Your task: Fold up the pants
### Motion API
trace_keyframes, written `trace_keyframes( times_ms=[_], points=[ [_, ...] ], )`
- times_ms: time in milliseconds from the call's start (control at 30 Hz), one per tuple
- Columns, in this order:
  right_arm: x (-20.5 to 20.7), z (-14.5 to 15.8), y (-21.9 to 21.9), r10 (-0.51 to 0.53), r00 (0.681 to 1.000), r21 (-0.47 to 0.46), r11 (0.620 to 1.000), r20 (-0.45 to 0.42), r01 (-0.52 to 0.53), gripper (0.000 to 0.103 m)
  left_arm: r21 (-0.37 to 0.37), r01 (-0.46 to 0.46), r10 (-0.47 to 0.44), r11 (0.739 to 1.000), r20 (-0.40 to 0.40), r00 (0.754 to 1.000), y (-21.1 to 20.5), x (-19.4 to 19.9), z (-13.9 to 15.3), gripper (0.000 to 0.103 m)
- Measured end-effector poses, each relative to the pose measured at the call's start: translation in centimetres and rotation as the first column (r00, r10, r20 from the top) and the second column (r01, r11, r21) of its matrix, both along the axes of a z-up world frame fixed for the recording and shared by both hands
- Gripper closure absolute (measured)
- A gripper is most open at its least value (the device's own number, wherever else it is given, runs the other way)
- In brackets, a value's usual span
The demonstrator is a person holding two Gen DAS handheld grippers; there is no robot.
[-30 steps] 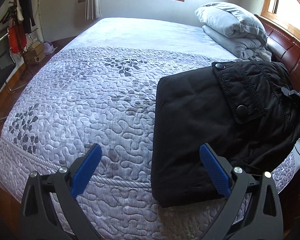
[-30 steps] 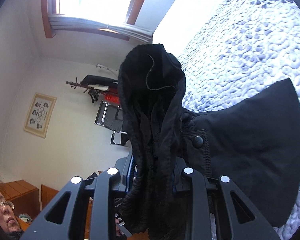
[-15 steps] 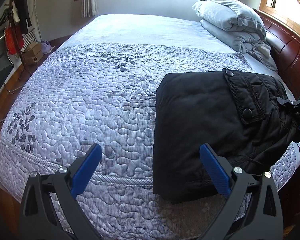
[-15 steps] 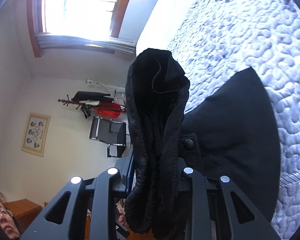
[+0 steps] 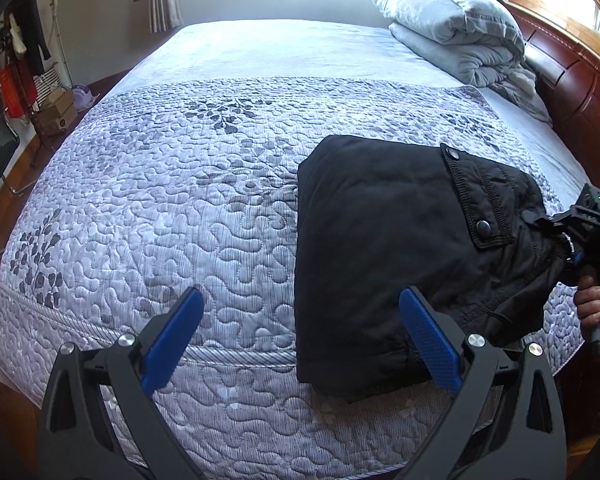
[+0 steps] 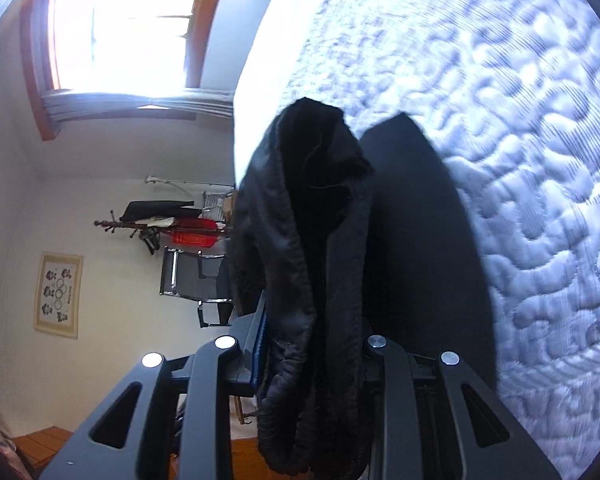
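The left gripper (image 5: 300, 332) is made of black plastic. Its two fingers (image 5: 430, 342) have bright blue pads with a bumpy face. Round silver screws shine on the black arms, and each arm has a three-cornered hole cut in it. The right gripper (image 6: 314, 344) looks the same: black arms, silver screws, three-cornered holes and a strip of blue pad.
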State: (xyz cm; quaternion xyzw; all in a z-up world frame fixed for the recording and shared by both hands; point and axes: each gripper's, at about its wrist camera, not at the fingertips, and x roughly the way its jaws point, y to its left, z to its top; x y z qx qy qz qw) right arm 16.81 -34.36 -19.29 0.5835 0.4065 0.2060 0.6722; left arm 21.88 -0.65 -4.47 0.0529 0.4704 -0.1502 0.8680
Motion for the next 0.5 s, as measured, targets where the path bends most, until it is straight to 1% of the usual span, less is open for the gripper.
trace_keyframes(
  times_ms=[33,100,167,200,233,300,400,500],
  points=[
    [0.0,-0.3,0.0,0.0,1.0,0.016,1.0,-0.003,0.0,0.069,0.005,0.004,-0.004,1.0,-0.003,1.0,-0.1,0.0,0.0,0.005],
    [-0.1,-0.5,-0.2,0.014,1.0,0.035,0.999,0.001,-0.014,0.064,0.008,0.009,-0.009,1.0,-0.006,1.0,-0.2,0.0,-0.1,0.005],
    [-0.4,-0.3,-0.4,0.03,0.999,0.018,0.999,0.016,-0.031,0.053,0.009,0.009,-0.009,1.0,-0.011,1.0,-0.3,0.1,-0.2,0.005],
    [-0.6,0.0,-0.7,0.028,0.999,0.014,1.0,0.024,-0.028,0.042,0.009,0.007,-0.007,1.0,-0.013,1.0,-0.4,0.1,-0.3,0.005],
    [-0.9,0.1,-0.9,0.022,0.999,0.015,1.0,0.033,-0.022,0.033,0.008,0.005,-0.005,1.0,-0.017,1.0,-0.4,0.1,-0.3,0.005],
    [-1.5,0.5,-1.5,0.009,0.999,0.007,1.0,0.038,-0.009,0.028,0.003,0.002,-0.002,1.0,-0.024,1.0,-0.4,0.2,-0.4,0.005],
    [-2.7,0.5,-2.0,0.003,0.999,0.025,1.0,0.033,-0.004,0.027,-0.003,0.006,-0.006,1.0,-0.032,0.999,-0.7,0.2,-0.6,0.005],
    [-4.1,-0.1,-1.9,0.009,1.0,0.032,0.999,0.022,-0.01,0.027,0.0,0.015,-0.015,1.0,-0.032,0.999,-1.0,0.1,-0.6,0.005]
  ],
)
